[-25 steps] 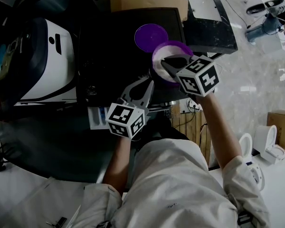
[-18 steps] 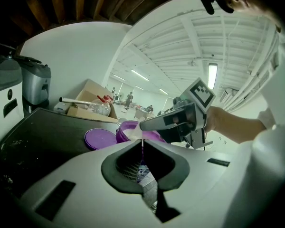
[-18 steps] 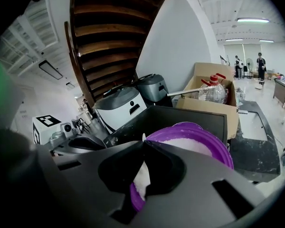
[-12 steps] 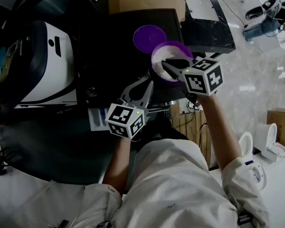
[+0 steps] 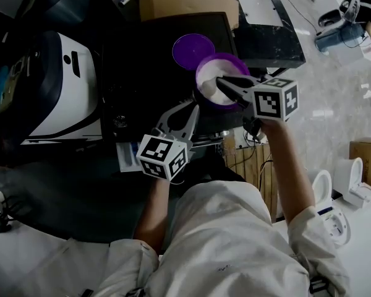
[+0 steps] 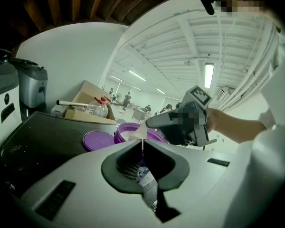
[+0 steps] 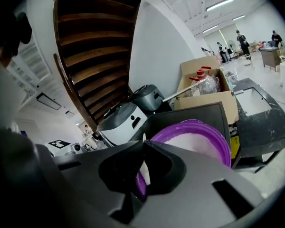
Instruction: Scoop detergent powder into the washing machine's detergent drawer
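A purple tub (image 5: 205,67) (image 6: 126,129) (image 7: 213,137) of white detergent powder (image 5: 211,93) (image 7: 194,144) stands on the black washing machine top (image 5: 142,60). Its purple lid (image 5: 193,48) (image 6: 99,140) lies flat just behind it. My right gripper (image 5: 219,81) (image 7: 143,144) reaches over the tub from the right, shut on a white scoop (image 6: 137,134) (image 7: 143,172) whose end is at the powder. My left gripper (image 5: 195,107) (image 6: 142,141) is shut and points at the tub's near side from a short way off. The white and blue detergent drawer (image 5: 128,155) sticks out of the machine's front, left of my left hand.
A white appliance (image 5: 62,79) stands to the left of the machine. A cardboard box (image 5: 185,2) with bottles sits behind it, and a dark slab-topped table (image 5: 269,36) to its right. Wooden slats (image 5: 244,159) lie below the machine's front, and grey cookers (image 6: 31,87) stand at the far left.
My right gripper has shifted a little to the right and rolled, its marker cube turning, with its tips still over the tub. The left gripper has stayed put.
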Tool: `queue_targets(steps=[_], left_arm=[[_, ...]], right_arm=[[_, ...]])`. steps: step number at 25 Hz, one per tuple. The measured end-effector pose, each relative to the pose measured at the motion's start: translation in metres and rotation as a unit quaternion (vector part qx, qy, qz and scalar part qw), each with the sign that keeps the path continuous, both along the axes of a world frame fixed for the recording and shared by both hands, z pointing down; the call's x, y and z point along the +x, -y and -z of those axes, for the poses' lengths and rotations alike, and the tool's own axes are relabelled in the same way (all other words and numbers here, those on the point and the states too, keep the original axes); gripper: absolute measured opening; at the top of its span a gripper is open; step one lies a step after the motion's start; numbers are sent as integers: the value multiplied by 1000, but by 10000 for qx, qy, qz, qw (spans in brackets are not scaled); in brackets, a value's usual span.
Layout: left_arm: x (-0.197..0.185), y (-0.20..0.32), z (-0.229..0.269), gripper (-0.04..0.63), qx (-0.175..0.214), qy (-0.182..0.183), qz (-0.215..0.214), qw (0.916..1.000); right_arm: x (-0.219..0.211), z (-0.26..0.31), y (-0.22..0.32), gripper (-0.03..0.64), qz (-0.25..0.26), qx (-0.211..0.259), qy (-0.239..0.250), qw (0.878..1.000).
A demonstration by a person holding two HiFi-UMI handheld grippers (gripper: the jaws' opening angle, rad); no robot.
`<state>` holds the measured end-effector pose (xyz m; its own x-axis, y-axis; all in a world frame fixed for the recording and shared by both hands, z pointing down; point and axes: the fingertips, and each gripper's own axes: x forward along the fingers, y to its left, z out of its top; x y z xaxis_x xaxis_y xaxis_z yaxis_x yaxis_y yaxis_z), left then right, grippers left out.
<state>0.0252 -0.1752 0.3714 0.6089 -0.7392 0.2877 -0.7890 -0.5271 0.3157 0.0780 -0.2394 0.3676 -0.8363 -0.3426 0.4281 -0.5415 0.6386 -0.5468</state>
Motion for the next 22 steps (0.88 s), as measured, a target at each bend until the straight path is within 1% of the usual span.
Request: queue_targets(steps=[9,13,17,22], left_arm=[[4,3,4,25,34,106,-6,9999],[5,5,6,25,51,176,45,9998],[6,9,9,25,59,261,132,9996],[1,12,12,26,74,353,303,9989]], right_arm=[[24,4,9,9,-569,-389,777,9946],[31,15,12,9,-709,-557,1306,9873],[42,22,18,11,-863,-659,1646,9804],[45,27,20,11,-857,-840,2208,9679]])
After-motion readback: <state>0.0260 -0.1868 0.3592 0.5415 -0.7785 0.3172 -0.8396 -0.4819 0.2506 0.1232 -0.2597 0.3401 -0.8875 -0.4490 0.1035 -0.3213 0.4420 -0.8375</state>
